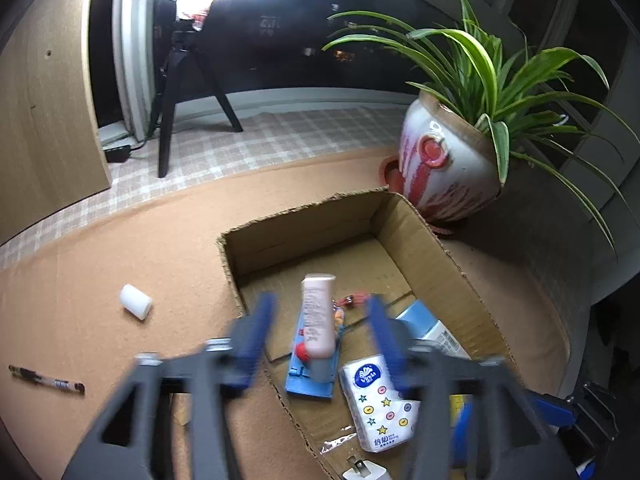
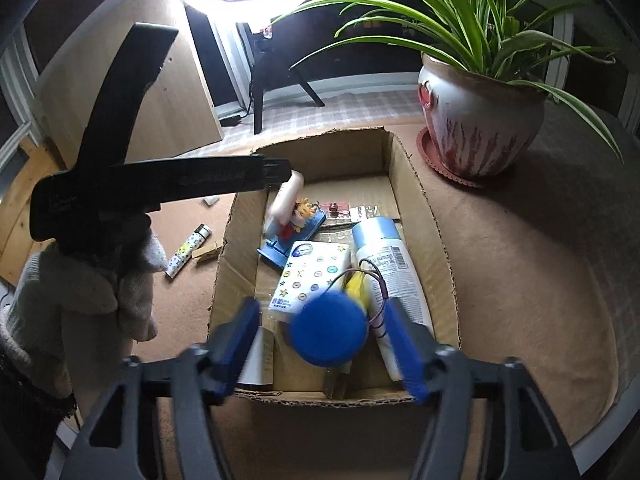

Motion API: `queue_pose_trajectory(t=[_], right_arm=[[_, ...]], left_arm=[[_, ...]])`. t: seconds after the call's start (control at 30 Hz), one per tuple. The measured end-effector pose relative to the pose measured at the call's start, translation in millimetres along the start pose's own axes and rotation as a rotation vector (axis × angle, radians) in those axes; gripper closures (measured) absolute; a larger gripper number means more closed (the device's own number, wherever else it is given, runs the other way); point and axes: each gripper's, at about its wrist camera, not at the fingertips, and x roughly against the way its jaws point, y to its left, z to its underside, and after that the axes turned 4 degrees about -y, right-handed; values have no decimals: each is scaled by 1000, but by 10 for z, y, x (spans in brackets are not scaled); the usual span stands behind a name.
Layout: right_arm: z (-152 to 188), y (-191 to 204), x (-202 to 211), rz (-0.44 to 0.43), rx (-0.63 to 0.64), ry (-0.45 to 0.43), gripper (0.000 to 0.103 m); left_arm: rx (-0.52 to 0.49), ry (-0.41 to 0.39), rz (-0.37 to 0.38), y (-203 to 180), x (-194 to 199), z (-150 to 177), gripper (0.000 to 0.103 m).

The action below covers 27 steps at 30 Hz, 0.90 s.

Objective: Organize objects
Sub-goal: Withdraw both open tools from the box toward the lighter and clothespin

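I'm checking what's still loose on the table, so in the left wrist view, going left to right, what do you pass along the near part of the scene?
Black pen → white cylinder → pink bottle inside the cardboard box → tissue pack, also in the box.

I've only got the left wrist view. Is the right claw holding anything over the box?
Observer: No. The right claw stands open above the near end of the cardboard box. A blurred blue round thing sits between its fingers, with gaps on both sides.
Operator: Anything on the mat that I'm missing?
Observer: A patterned lighter-shaped tube lies left of the box.
Operator: What's beside it?
Observer: What looks like a small wooden clip, just to its right.
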Motion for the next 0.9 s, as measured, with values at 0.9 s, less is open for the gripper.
queue_pose_trajectory(t=[0.9], right_arm=[[128,28,109,-77,-96,16,37]], left_arm=[[117,46,-99,1117,475,466,41]])
